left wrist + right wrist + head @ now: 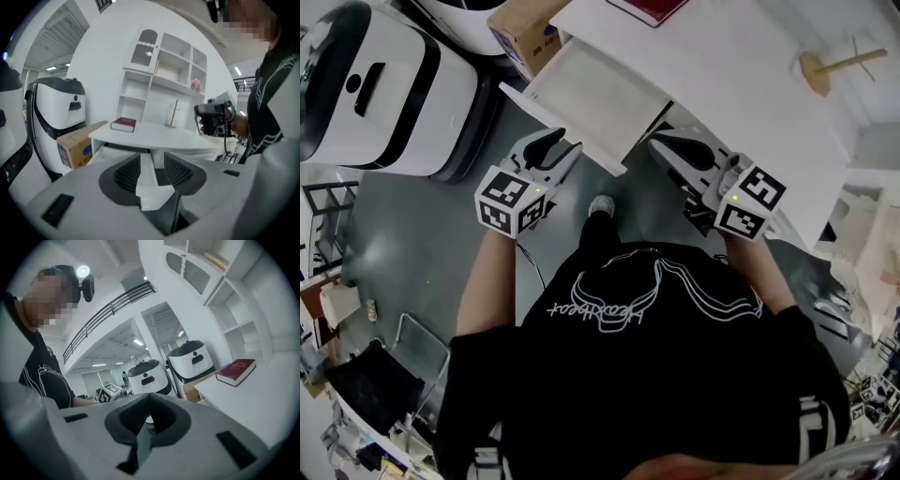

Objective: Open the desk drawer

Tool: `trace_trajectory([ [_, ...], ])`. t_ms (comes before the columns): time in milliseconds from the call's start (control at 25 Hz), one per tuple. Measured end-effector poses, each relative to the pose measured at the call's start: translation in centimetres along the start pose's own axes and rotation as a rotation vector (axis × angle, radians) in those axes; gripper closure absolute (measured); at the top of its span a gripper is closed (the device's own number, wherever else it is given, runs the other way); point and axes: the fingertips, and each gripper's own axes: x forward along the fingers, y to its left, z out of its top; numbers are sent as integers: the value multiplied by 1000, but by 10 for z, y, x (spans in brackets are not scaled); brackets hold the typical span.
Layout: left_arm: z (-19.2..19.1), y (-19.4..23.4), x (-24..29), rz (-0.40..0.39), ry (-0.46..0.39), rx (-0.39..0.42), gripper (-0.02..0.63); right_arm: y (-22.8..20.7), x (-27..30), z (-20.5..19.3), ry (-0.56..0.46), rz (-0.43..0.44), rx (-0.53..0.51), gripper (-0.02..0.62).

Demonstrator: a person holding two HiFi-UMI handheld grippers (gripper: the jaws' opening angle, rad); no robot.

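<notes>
Shallow white desk drawer (592, 92), pulled well out from under the white desk top (731, 84). Level and open side up, pale inner bottom showing.

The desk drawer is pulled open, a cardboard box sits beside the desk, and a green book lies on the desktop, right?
Not quite. The book is dark red, not green; the right gripper view shows it clearly. The drawer is pulled open, and the cardboard box does sit beside the desk.
</notes>
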Motion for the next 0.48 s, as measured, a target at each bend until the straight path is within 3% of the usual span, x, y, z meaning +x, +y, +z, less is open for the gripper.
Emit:
trace_trajectory([
  [200,84,-56,-26,-34,-170,-46,449,25,-23,38,-69,33,-62,591],
  [360,127,-100,-38,-53,-263,-46,458,34,-40,52,-98,43,-79,591],
  [480,153,-125,-47,-80,-305,-32,526,40,-49,61,-117,48,-88,589],
])
